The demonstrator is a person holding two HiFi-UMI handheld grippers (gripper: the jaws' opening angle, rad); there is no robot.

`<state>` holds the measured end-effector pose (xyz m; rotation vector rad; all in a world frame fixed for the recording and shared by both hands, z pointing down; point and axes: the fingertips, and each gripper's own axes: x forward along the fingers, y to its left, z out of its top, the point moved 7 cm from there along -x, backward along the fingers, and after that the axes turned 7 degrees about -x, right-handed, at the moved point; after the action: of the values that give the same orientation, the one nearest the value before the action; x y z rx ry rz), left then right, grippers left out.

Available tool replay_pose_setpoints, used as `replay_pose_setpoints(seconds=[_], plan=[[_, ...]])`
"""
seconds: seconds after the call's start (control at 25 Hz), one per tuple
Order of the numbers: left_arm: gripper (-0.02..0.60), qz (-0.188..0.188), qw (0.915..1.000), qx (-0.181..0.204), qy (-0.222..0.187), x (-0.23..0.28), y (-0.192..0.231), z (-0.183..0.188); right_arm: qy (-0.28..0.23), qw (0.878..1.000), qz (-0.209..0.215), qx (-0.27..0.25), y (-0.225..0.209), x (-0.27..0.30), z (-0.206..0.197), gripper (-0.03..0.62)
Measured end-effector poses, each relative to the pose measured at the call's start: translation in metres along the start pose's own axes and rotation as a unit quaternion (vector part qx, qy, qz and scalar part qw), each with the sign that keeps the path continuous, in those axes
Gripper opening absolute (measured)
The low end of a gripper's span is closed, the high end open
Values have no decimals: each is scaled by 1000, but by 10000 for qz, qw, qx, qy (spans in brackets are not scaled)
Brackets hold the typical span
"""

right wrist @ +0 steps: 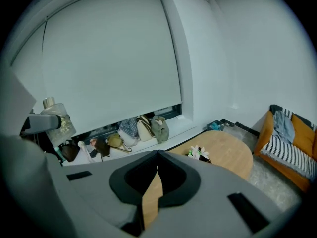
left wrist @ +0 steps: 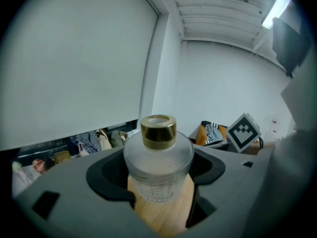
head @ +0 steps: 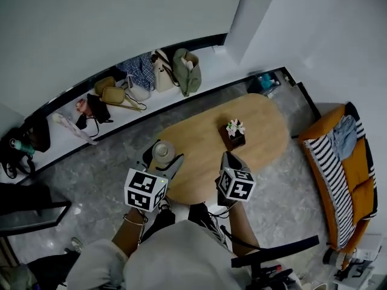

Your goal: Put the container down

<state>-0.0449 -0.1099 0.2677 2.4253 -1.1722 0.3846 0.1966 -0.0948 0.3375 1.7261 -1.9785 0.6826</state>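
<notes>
The left gripper [left wrist: 158,185] is clamping its jaws round the frosted, gold-capped container [left wrist: 157,165], holding it upright over the near edge of the wooden table [head: 272,132], while the right gripper [right wrist: 157,157] is hovering just beside, jaws together and empty.

No legible txt anywhere.

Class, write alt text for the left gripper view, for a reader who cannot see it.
The left gripper is shut on a frosted container with a gold cap, held upright, with the wooden table showing beneath it. Bags sit below a white blind.
</notes>
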Motion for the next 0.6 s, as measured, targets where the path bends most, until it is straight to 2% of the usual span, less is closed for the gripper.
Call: replay_pose_setpoints(seconds=[0.24,0.6], plan=[[336,318,9992,-213,132,16,16,-26,162,9993,248,-209,-4,38,-8,23],[335,282,9978,-518,300,72,37,-105,359,9980,365,-369,-18,97,-62,23]])
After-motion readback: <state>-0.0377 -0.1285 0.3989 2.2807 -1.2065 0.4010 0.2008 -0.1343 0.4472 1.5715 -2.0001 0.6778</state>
